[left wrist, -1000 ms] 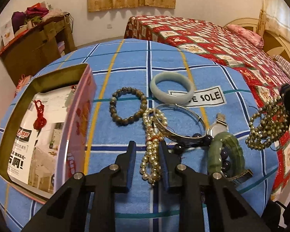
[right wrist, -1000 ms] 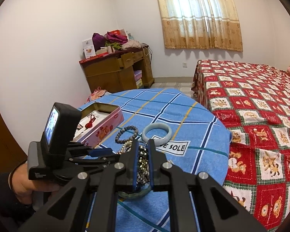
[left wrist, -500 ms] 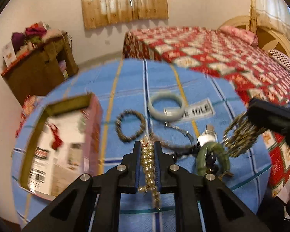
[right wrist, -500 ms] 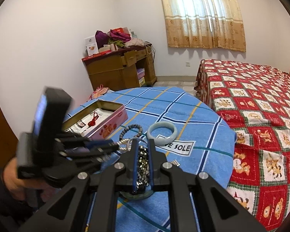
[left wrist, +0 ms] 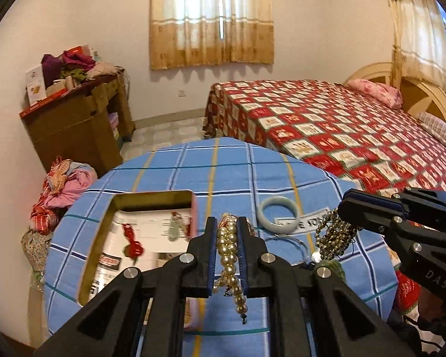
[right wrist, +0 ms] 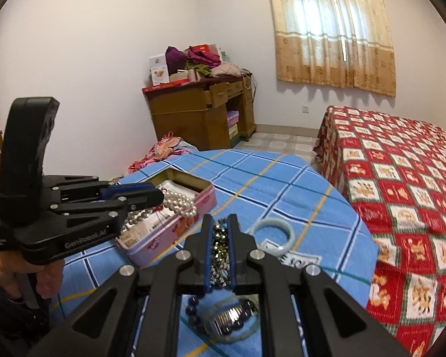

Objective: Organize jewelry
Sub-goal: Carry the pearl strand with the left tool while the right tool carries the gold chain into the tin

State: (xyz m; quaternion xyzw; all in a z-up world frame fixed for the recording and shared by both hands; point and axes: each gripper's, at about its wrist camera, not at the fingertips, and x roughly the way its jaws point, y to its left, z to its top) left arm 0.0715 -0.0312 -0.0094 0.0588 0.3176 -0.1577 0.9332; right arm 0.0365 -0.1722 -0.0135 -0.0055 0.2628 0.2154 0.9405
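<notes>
My left gripper [left wrist: 227, 223] is shut on a pearl bead strand [left wrist: 229, 253] and holds it lifted over the right wall of the open pink tin [left wrist: 151, 197]. In the right wrist view the pearls [right wrist: 180, 203] hang from the left gripper [right wrist: 159, 197] above the tin [right wrist: 193, 223]. My right gripper [right wrist: 220, 223] is shut on a dark metallic bead strand [right wrist: 220, 253], held above the table; it also shows in the left wrist view [left wrist: 334, 235]. A pale jade bangle [left wrist: 279, 214] lies on the blue checked cloth.
The tin holds a printed paper and a red knot charm [left wrist: 130, 238]. A thin silver bangle [left wrist: 288, 244], a green bangle with a watch [right wrist: 232, 321] and dark beads lie near the front. A bed [left wrist: 342, 125] stands right, a wooden desk [left wrist: 74, 125] left.
My left gripper closed on the pearl strand, lifted it off the cloth and carried it left toward the tin. The right gripper kept its bead strand and moved little.
</notes>
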